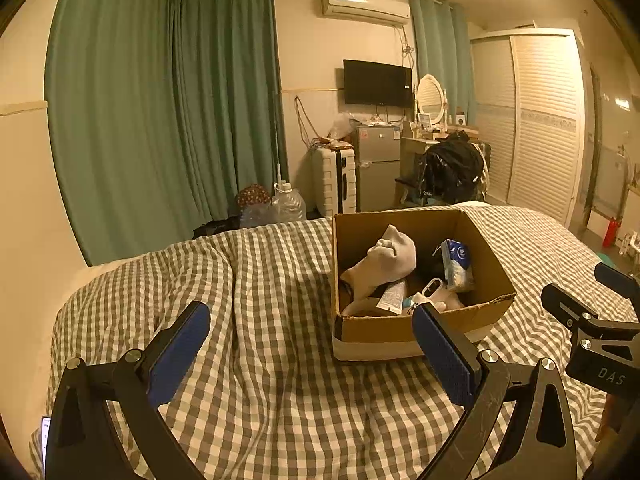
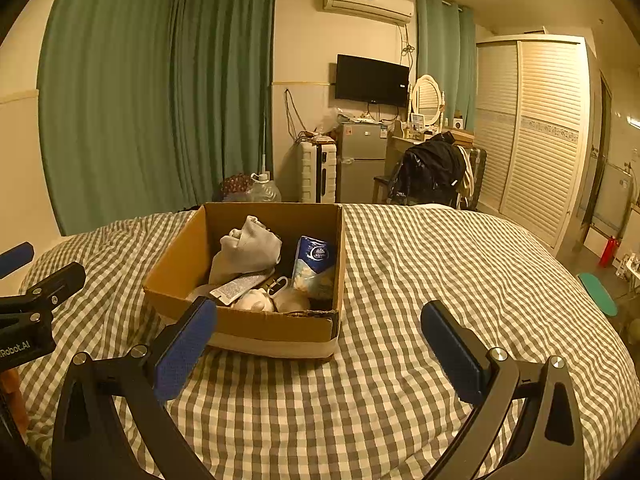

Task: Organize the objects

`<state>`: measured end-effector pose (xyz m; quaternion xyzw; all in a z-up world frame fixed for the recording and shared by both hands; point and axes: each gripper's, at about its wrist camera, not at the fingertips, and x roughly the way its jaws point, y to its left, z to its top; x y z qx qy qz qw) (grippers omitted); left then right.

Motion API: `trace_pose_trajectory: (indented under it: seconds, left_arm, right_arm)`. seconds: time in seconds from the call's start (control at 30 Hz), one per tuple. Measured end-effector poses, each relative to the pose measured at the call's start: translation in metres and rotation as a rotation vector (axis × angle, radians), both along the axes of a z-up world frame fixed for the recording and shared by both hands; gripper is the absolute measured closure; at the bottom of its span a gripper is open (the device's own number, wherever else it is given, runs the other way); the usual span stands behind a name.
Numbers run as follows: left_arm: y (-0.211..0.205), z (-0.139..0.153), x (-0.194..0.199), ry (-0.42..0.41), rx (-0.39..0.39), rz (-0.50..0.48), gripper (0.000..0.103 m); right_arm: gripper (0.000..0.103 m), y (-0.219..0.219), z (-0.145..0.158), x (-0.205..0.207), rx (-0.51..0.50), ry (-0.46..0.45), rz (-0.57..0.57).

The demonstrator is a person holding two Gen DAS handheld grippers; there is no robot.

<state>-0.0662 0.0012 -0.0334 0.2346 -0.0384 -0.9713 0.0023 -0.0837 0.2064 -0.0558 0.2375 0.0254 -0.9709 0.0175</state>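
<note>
The bed [image 2: 400, 280] is covered by a checked quilt, on which the box [image 2: 256, 326] is set. Inside it a sock [image 2: 248, 250], a blue pack [image 2: 314, 264] and a tube [image 2: 240, 286] are seen. The left gripper [image 1: 312, 336] and right gripper [image 2: 320, 332] are held spread and empty, near the box. Sorting is judged to be either not yet started or already finished. A reach into the box is called for next.
</note>
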Motion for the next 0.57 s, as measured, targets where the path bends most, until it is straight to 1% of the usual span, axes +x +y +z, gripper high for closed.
trace_pose_trajectory:
  seconds: [0.43,0.57]
  left_arm:
    - [0.0012,0.0006,0.0021,0.011,-0.007,-0.006,0.0]
    - [0.0026,0.0005,0.0039,0.029,-0.027,0.005,0.0]
  right_arm:
    - [0.001,-0.0006,-0.003,-0.0013,0.005,-0.01,0.002]
    - [0.001,-0.0019,-0.0043,-0.0019,0.007,-0.013,0.002]
